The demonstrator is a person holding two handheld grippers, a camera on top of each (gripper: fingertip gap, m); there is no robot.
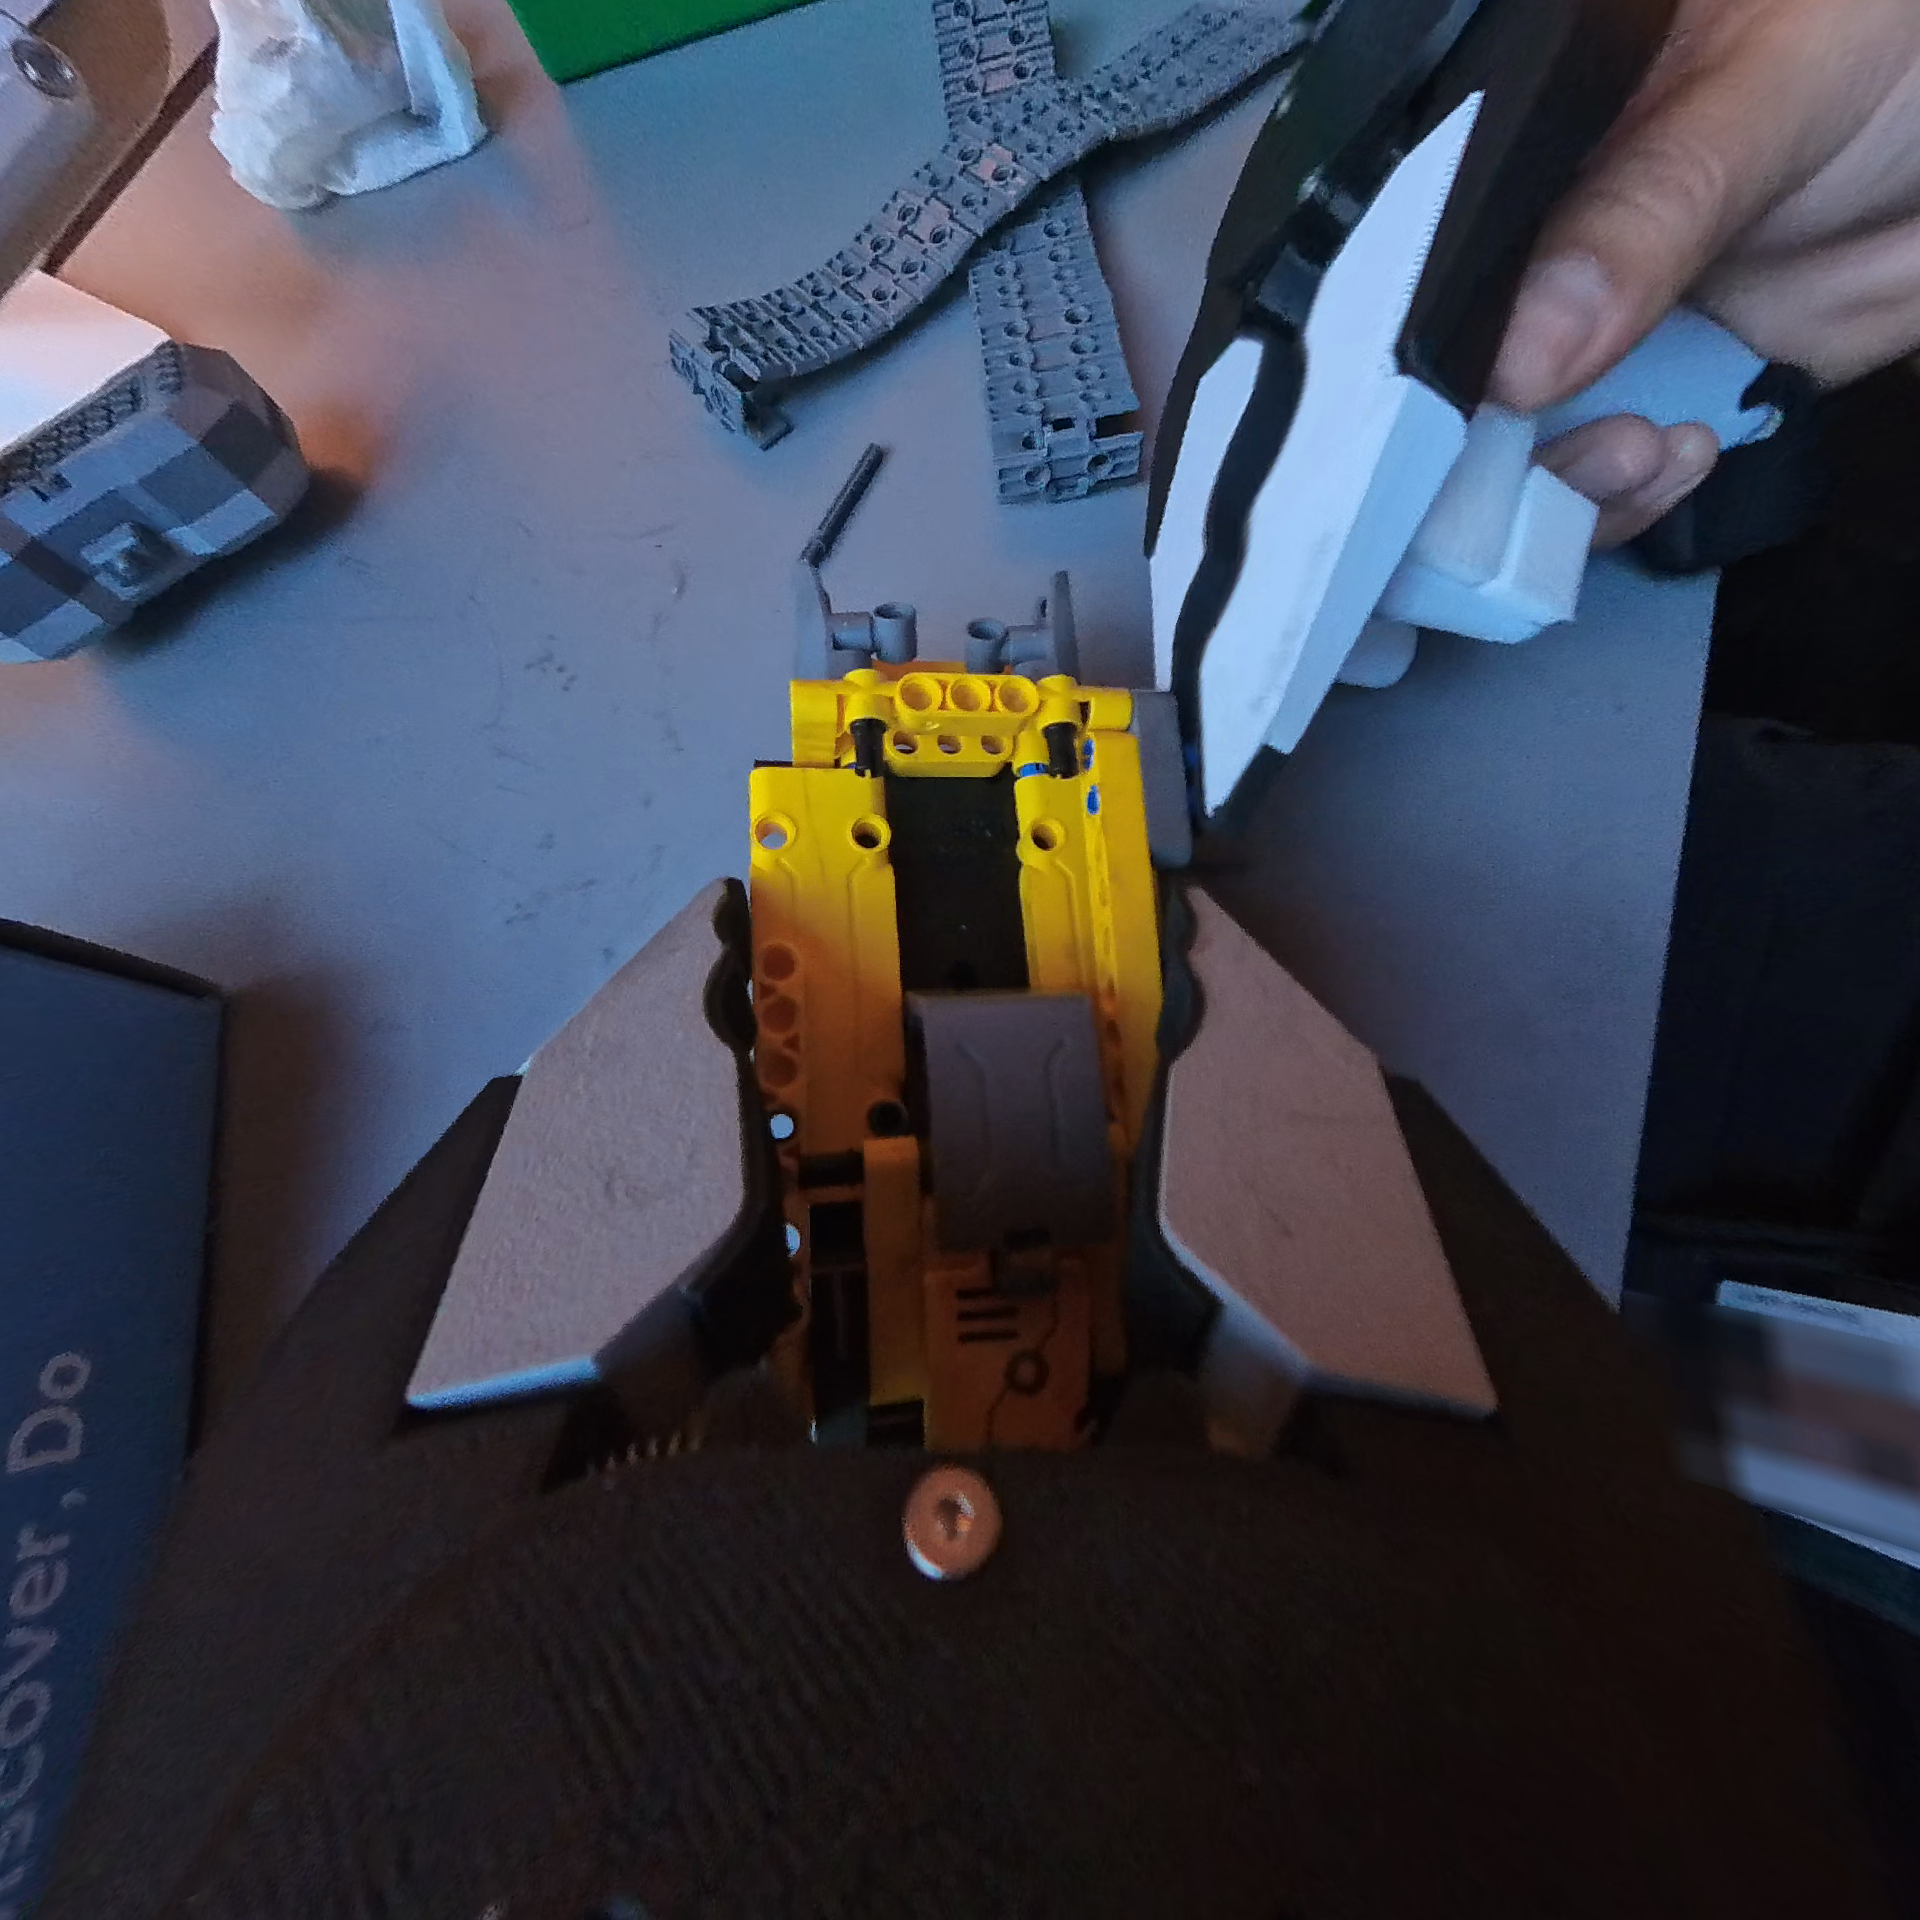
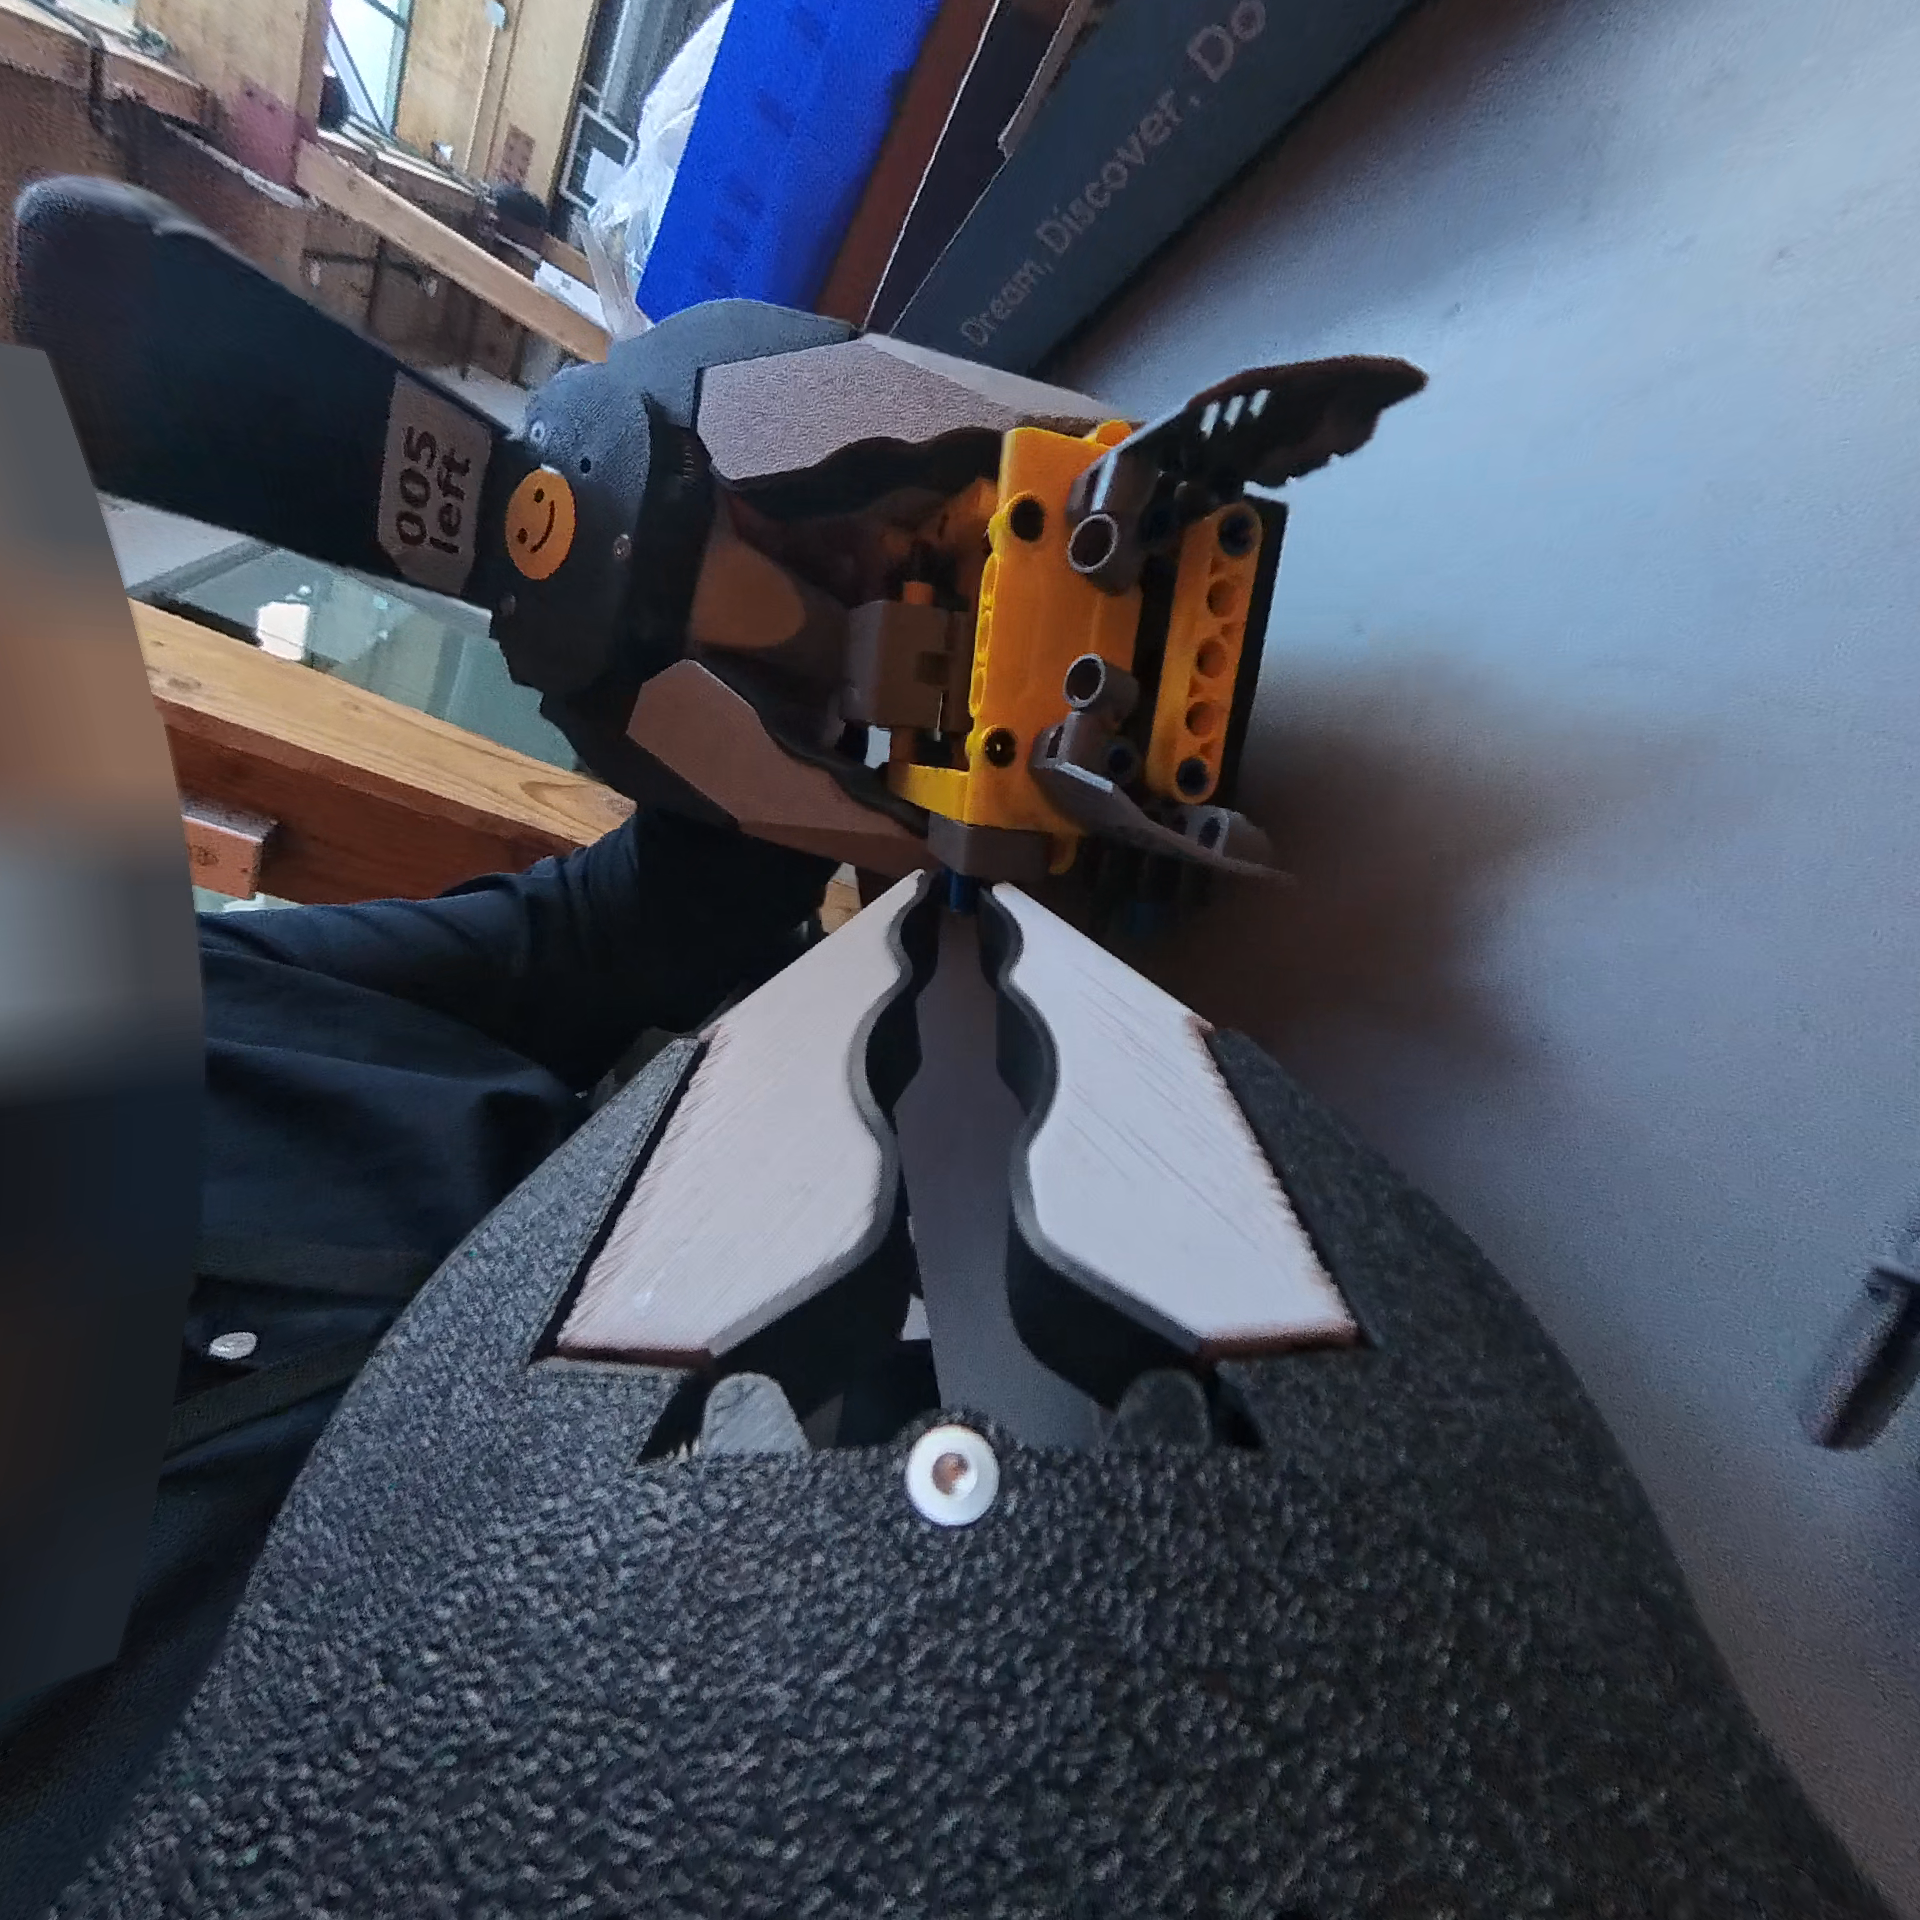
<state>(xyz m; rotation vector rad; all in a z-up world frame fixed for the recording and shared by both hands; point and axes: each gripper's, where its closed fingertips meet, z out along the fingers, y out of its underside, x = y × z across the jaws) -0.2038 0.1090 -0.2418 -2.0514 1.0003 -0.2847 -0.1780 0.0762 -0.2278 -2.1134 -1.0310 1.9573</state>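
A yellow and black brick-built model (image 1: 951, 935) with grey parts is clamped between the fingers of my left gripper (image 1: 951, 904), just above the grey table (image 1: 416, 727). It also shows in the right wrist view (image 2: 1049, 623), held by the left gripper (image 2: 1013, 623), with grey curved pieces at its front. My right gripper (image 2: 958, 906) is nearly closed, its tips pinching a small blue pin (image 2: 960, 894) that sticks out below a grey block on the model's side. In the left wrist view the right gripper (image 1: 1210, 800), held by a hand (image 1: 1714, 208), touches the model's right side.
Grey track-link strips (image 1: 935, 239) and a short black axle (image 1: 847, 499) lie on the table beyond the model. A grey checked block (image 1: 135, 499) sits at the left, a dark blue box (image 1: 94, 1247) at the near left, and white crumpled material (image 1: 332, 94) at the back. The short black axle (image 1: 847, 499) is about 15 cm from both grippers' fingertips.
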